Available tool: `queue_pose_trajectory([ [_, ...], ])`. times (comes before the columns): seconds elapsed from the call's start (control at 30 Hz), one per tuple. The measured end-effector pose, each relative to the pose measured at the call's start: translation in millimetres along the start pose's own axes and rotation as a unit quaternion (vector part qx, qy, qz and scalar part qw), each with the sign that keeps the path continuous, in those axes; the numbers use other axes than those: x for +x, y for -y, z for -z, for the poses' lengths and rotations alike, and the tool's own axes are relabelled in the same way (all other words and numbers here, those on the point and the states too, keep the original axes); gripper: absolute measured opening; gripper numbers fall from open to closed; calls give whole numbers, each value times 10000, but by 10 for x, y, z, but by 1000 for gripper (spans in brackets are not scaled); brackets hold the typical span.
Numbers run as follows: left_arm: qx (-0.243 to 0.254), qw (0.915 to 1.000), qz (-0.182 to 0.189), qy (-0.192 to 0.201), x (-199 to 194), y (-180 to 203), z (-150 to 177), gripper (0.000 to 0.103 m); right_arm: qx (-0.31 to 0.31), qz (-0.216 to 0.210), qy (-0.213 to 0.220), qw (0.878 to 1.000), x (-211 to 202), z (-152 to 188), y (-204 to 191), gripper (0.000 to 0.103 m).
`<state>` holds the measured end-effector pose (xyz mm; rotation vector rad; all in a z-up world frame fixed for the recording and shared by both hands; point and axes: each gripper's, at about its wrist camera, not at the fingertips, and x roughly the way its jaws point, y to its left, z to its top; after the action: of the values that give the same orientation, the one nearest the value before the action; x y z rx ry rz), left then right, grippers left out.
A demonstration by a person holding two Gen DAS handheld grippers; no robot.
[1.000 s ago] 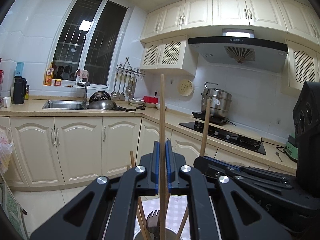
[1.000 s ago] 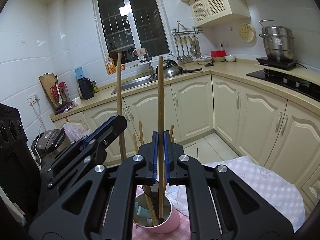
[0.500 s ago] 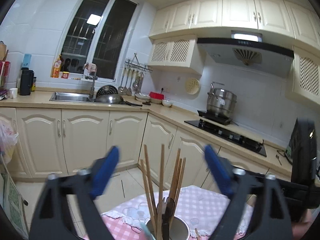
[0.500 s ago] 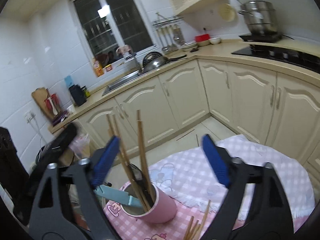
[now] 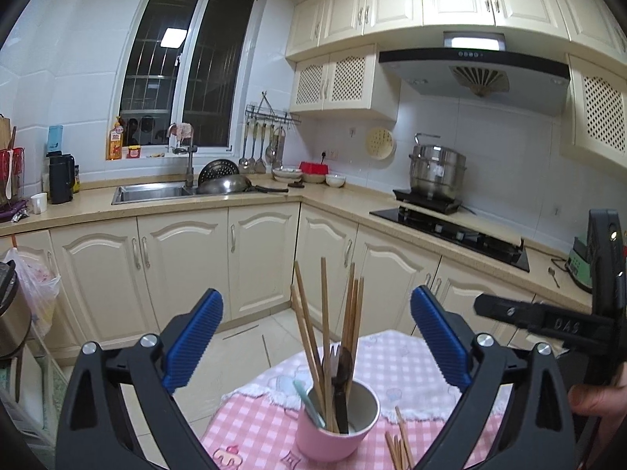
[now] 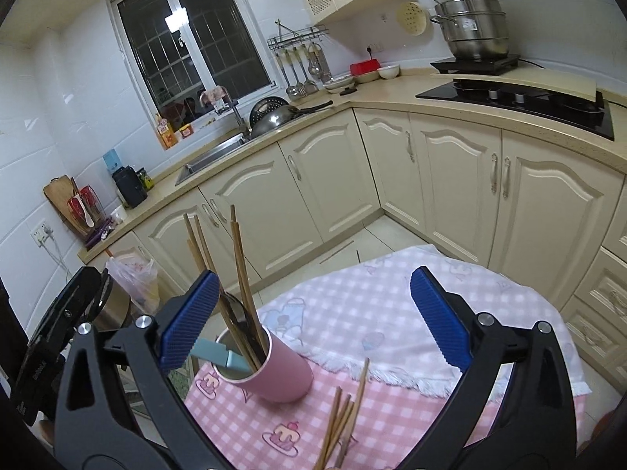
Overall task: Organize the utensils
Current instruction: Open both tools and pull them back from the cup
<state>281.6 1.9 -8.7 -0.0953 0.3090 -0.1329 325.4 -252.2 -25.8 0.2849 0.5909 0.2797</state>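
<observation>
Between the wide-spread jaws of the left gripper (image 5: 315, 340), the pink cup (image 5: 337, 431) is standing upright on the checked tablecloth (image 5: 411, 360), holding a bundle of wooden chopsticks (image 5: 325, 333) that are leaning against its rim so they stay bunched and upright, with a dark fork and spoon and a pale blue handle among them. The jaws are opening and gripping nothing; the pads are standing well clear on either side of the sticks. The right gripper (image 6: 313, 317) is likewise opening and empty, with the cup sitting just beyond its left pad. Loose chopsticks (image 6: 345, 419) are lying on the cloth below its jaws, probably the next to be gathered.

A second ago each gripper was pinching a single chopstick upright over the cup. Both sticks are now resting in the cup, and both grippers have released and drawn back from it.
</observation>
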Motion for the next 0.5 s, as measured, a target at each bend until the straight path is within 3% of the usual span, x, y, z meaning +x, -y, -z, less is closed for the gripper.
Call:
queue_pose_trajectory([
  [0.5, 546, 9944, 32, -910, -100, 184, 378, 95, 95, 433, -705, 9965, -203, 219, 251, 96],
])
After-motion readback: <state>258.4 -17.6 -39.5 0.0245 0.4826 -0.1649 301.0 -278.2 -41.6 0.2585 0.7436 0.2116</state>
